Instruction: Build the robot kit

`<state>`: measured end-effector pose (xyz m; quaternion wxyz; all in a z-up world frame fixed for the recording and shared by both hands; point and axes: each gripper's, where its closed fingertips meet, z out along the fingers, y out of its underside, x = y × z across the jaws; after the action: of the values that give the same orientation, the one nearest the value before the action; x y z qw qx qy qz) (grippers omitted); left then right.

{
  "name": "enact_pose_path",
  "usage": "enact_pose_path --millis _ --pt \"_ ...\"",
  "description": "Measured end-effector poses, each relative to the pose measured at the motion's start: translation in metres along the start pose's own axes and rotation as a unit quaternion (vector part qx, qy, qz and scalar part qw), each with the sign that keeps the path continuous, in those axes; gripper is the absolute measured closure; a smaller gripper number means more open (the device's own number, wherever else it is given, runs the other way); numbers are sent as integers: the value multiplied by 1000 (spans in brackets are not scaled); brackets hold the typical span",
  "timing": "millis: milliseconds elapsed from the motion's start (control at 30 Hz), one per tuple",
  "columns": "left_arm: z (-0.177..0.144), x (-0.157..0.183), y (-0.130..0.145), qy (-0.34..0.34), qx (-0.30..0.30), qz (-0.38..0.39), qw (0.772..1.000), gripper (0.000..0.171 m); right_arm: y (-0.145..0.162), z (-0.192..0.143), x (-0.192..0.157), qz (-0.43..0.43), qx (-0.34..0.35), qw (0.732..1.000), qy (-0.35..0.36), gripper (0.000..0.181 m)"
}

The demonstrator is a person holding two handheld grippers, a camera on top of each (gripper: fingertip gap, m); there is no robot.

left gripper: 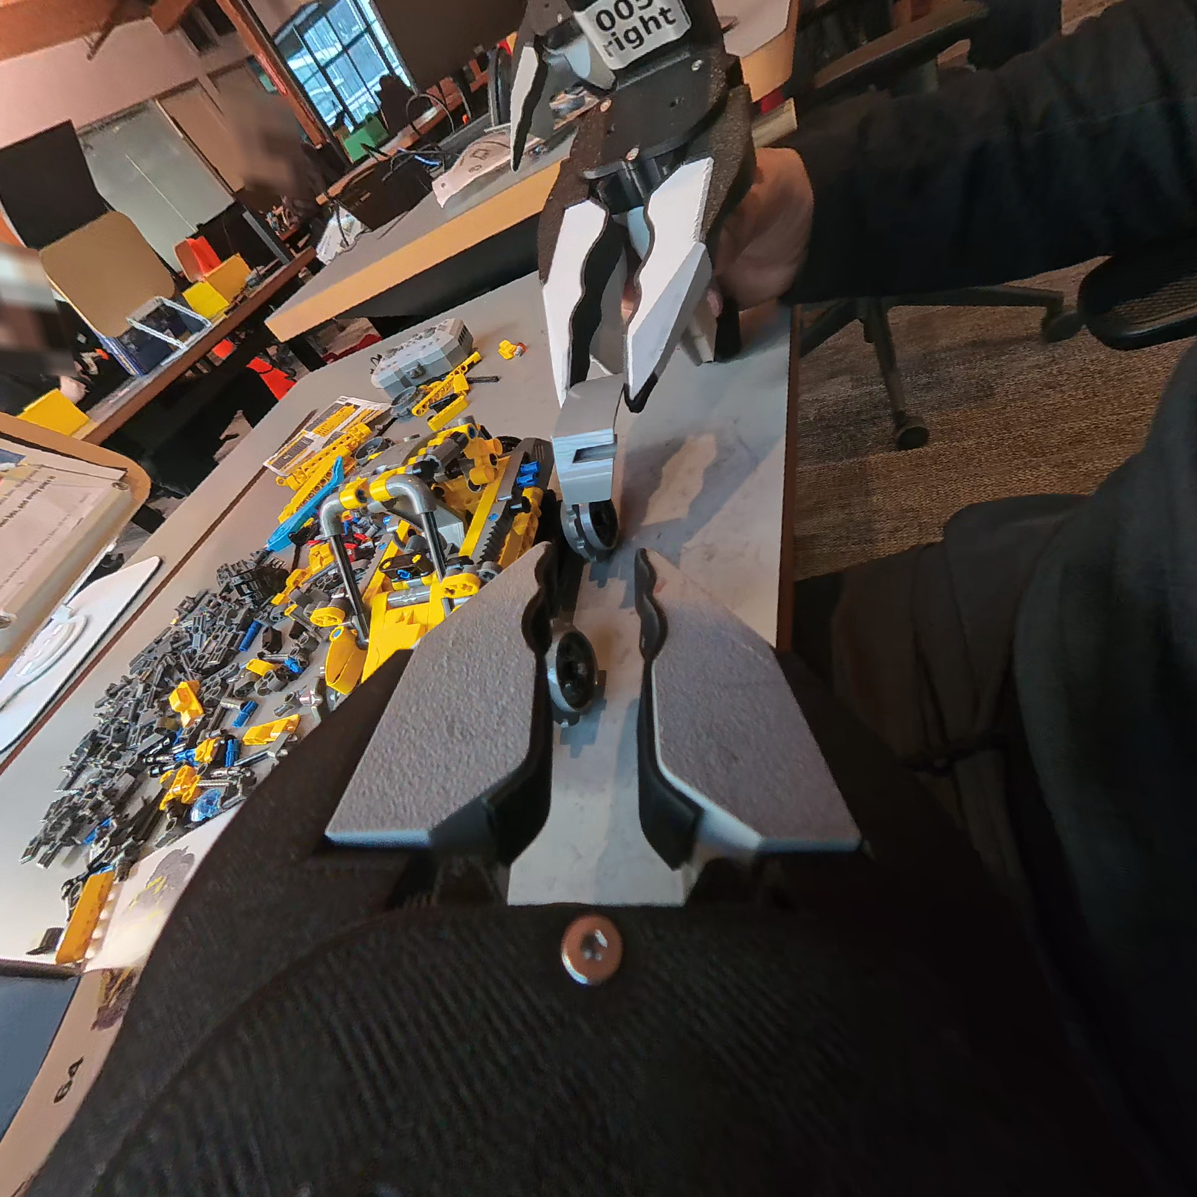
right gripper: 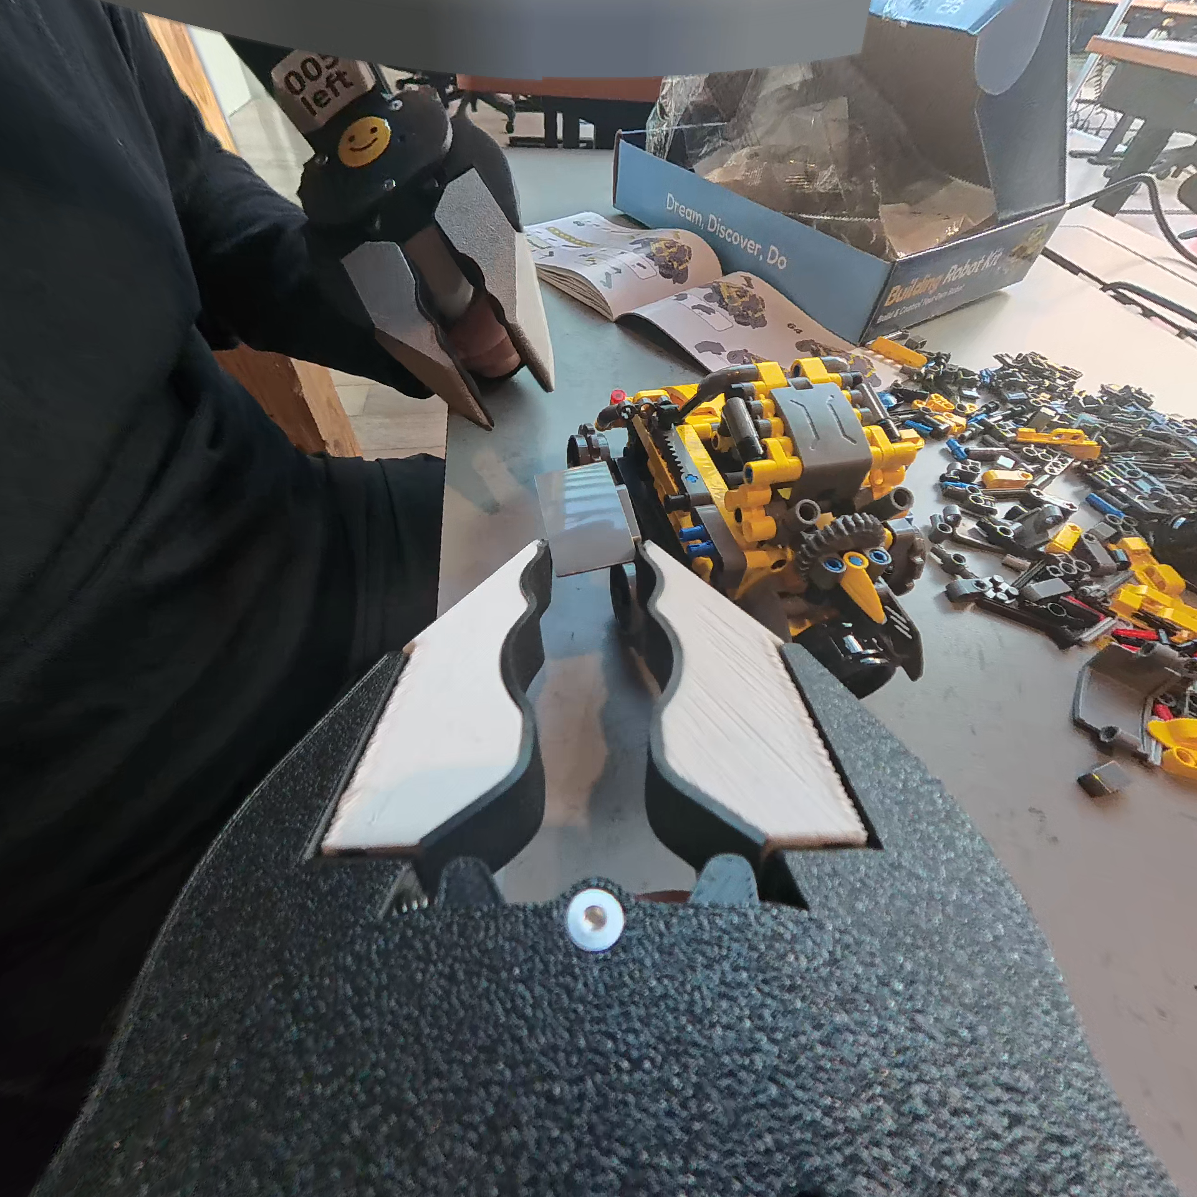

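A yellow, grey and black brick-built vehicle model (right gripper: 777, 479) stands on the grey table (right gripper: 971, 907); it also shows in the left wrist view (left gripper: 440, 550). My right gripper (right gripper: 591, 550) is shut on a grey block piece (right gripper: 583, 524) at the model's near side, above a grey wheel (left gripper: 592, 524). In the left wrist view the right gripper (left gripper: 599, 398) comes down from above with the grey piece (left gripper: 583, 447) in it. My left gripper (left gripper: 592, 563) is open and empty, hovering over a second grey wheel (left gripper: 573, 673) beside the model. It is also in the right wrist view (right gripper: 515, 401), near the table edge.
Many loose black, yellow and blue parts (left gripper: 162, 712) lie left of the model, also seen in the right wrist view (right gripper: 1069, 453). An open instruction booklet (right gripper: 648, 278) and a blue box (right gripper: 809, 259) sit behind. A grey hub unit (left gripper: 421, 363) lies farther back. An office chair (left gripper: 907, 363) stands beyond the table edge. The grippers' ends are close to 8 cm from one another.
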<state>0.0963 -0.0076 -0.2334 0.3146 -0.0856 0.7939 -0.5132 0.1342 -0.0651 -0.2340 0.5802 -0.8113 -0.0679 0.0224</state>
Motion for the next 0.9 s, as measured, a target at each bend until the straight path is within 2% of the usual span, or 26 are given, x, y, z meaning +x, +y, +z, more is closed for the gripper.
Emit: enact_pose_path --millis 433,700,900 --pt "2 -1 3 11 -11 -18 1000 154 -11 5 -3 -34 28 999 16 158" --pt "4 -3 5 19 -15 -39 999 154 -11 15 -8 -144 6 988 59 158" --pt "7 -1 7 21 -26 -26 999 153 0 19 -4 -147 -25 986 68 158"
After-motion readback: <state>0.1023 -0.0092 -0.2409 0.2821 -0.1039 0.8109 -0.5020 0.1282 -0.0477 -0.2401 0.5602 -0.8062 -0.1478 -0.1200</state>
